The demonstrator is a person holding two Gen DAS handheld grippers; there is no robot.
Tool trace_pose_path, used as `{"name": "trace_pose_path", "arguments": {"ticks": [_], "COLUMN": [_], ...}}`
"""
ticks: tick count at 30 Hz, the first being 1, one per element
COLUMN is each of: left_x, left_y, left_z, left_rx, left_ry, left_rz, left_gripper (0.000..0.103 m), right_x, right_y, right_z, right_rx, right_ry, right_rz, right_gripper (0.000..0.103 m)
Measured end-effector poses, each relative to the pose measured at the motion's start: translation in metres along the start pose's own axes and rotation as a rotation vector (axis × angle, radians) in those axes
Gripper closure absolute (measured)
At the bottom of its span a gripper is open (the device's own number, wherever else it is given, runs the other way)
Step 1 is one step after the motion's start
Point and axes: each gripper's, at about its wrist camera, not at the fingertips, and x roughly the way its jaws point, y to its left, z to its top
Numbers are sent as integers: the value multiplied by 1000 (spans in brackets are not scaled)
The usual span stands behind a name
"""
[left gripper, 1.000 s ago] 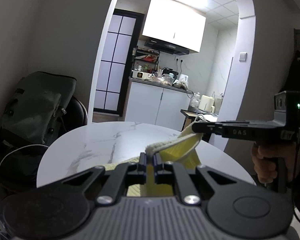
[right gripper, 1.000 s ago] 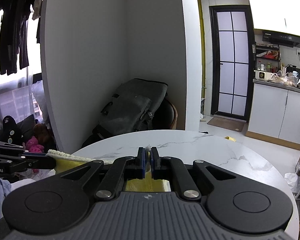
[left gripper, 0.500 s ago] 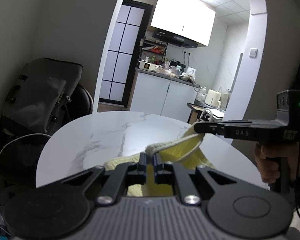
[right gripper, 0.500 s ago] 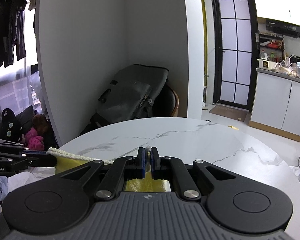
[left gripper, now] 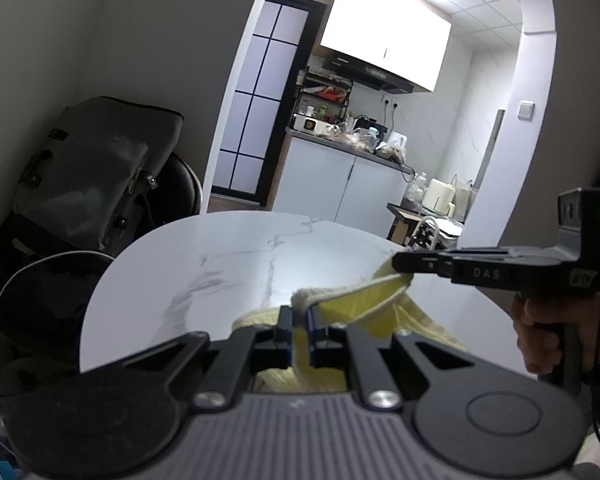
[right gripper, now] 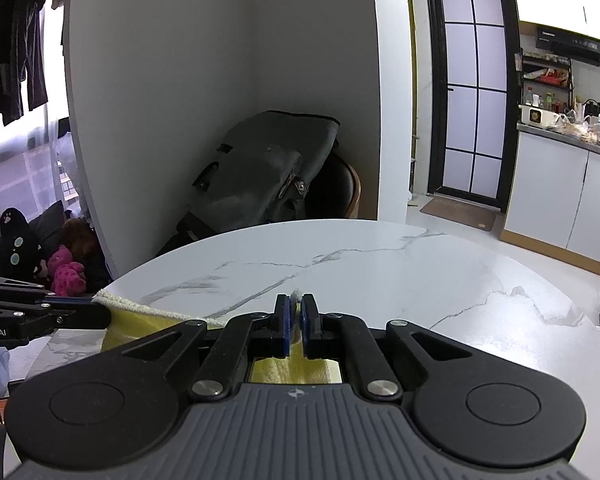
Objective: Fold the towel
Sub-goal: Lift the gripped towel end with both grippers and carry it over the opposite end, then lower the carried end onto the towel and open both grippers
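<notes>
A yellow towel (left gripper: pixel 364 304) with a cream hem hangs between both grippers above the near edge of the round white marble table (left gripper: pixel 235 264). My left gripper (left gripper: pixel 300 316) is shut on one corner of it. My right gripper (right gripper: pixel 295 312) is shut on the other corner; it also shows in the left wrist view (left gripper: pixel 404 262), at the right. The towel edge (right gripper: pixel 147 312) stretches taut from the left gripper (right gripper: pixel 95 314) to the right one. The rest of the towel sags below, partly hidden by the gripper bodies.
A grey bag (right gripper: pixel 259 176) lies on a dark chair (right gripper: pixel 340 188) behind the table by the wall. A white cable (left gripper: pixel 31 268) hangs at the left. Soft toys (right gripper: pixel 65 272) sit on the floor. Kitchen cabinets (left gripper: pixel 340 184) stand beyond the arch.
Both grippers have risen and moved forward a little with the towel, so more of the tabletop shows. The towel stays held at both corners.
</notes>
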Motion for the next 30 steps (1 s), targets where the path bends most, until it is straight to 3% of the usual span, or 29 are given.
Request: {"name": "trace_pose_path", "arguments": {"ticks": [5,9,18,21,30], "left_x": [3,4,3,3,7], "left_y": [7,17,16,10,-2], "left_z": [3,7,3,-1,-9], "left_rx": [-17,-47,-28,-19,11], "left_ry": [-10,-23,9,19,60], "left_rz": [26,68,66,56,25], "left_gripper": [93,89,87,79,73], "right_x": [2,1,1,0,-10], "right_y": [-4,-9,-8,-7,-7], "right_z": [4,8,1,-4,-20], "right_rx": [32,65,61,57,71], "right_ry": [-21,-47,-8,9,58], "right_rz": [-32,-81,-69,-62,-60], "right_gripper": [92,67,67,67,67]}}
